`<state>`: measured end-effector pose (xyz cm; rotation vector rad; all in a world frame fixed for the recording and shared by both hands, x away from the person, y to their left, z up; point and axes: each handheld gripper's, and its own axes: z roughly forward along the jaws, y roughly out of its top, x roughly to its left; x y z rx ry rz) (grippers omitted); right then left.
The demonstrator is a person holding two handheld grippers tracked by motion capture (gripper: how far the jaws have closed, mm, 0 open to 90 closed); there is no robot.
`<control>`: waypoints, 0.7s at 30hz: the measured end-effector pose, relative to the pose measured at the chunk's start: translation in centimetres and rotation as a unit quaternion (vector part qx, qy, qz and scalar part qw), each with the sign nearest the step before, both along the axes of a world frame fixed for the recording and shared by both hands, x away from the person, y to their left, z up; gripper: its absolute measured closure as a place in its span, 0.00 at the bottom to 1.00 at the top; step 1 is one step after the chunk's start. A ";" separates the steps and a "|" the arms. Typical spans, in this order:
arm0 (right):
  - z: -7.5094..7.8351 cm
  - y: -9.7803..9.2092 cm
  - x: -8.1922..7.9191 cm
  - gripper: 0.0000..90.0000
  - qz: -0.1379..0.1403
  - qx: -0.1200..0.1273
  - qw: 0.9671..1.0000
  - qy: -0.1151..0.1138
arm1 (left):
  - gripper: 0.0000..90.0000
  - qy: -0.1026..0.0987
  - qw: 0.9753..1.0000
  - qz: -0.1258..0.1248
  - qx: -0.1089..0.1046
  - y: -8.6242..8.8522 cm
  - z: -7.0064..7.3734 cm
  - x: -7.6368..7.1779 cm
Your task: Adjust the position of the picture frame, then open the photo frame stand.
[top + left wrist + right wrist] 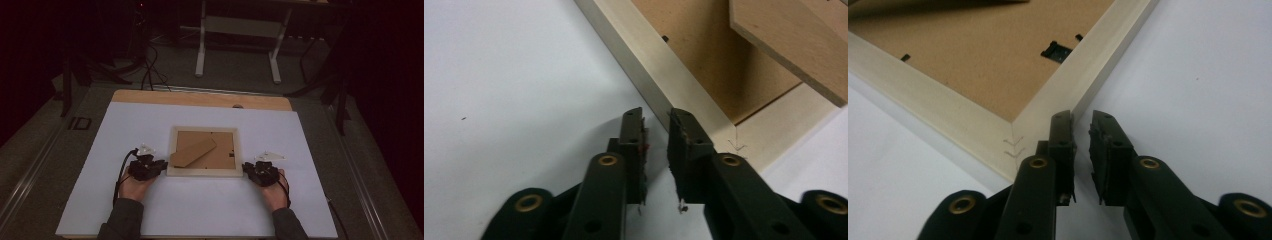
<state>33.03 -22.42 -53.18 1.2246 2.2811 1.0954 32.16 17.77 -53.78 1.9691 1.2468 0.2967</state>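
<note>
Looking down from the high view, I see the table [150,210] covered by a white sheet, and near its middle lies the picture frame [205,172], face down, with its brown backing board [222,150] up. A cardboard stand flap [192,152] lies slanted across the left part of that backing.

My left claw [161,165] sits just beside the frame's near left corner, and my right claw [246,167] just beside the near right corner, one hand behind each.

In the left gripper view the left claw [655,131] has its jaws drawn close, a narrow gap between them and nothing in that gap; the tips stand at the outer edge of the pale wooden rail [659,70], and I cannot tell whether they touch it.

In the right gripper view the right claw [1081,129] is likewise narrowed to a slim empty gap, its tips right at the frame's corner [1020,131], beside the outer edge. A small black turn clip [1055,50] sits on the backing near the rail.
</note>
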 end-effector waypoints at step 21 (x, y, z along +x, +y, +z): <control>1.1 -1.5 0.2 0.72 -0.001 0.030 0.999 -0.015 | 0.67 -0.016 0.998 0.041 -0.046 1.7 0.9 0.0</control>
